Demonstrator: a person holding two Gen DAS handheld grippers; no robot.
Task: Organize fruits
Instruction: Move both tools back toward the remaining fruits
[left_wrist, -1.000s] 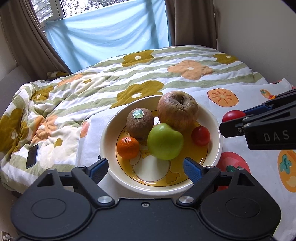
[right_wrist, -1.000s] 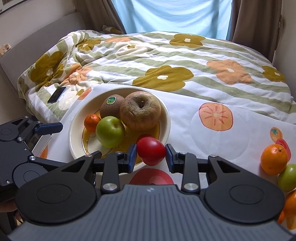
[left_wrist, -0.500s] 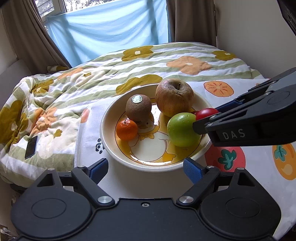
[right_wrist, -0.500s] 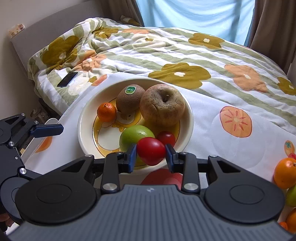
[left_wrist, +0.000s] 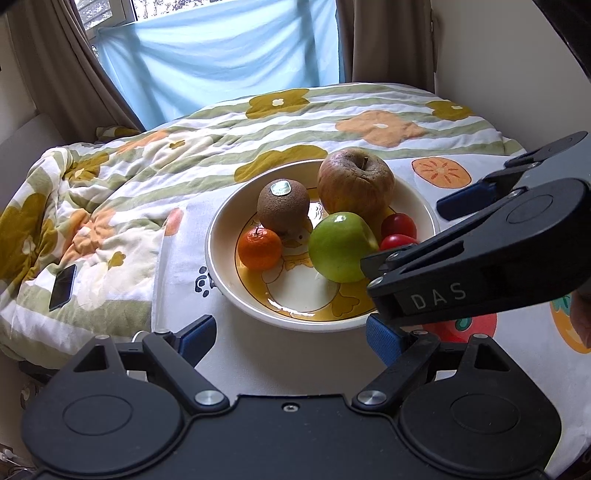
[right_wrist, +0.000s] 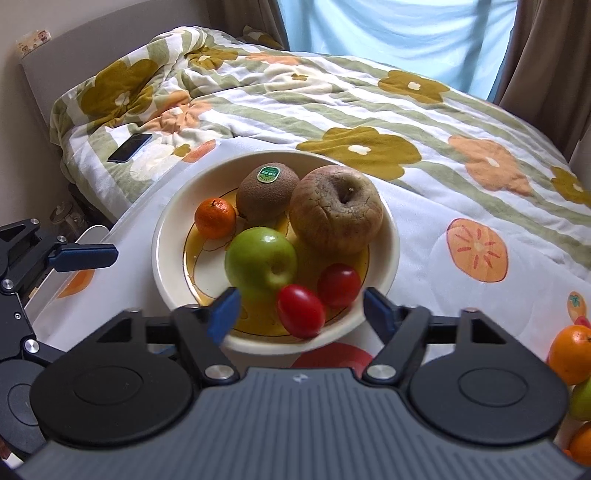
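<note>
"DAS" is printed in pale letters on the right gripper (left_wrist: 439, 240) (the kiwi (right_wrist: 266, 192) sticker's text cannot be read).

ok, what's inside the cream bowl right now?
Inside the cream bowl: orange mandarin, brown kiwi, wrinkled apple, green apple, two red tomatoes. Anything beneath them is hidden.

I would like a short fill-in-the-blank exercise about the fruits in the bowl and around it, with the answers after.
1. The kiwi carries a round ____ sticker on top.
2. The bowl holds ____ small red tomatoes beside the green apple.
3. The fingers of the right gripper are ____, and the near tomato lies free between them.
4. A dark ____ lies on the flowered quilt, left of the bowl.

Answers: green; two; opening; phone
</note>
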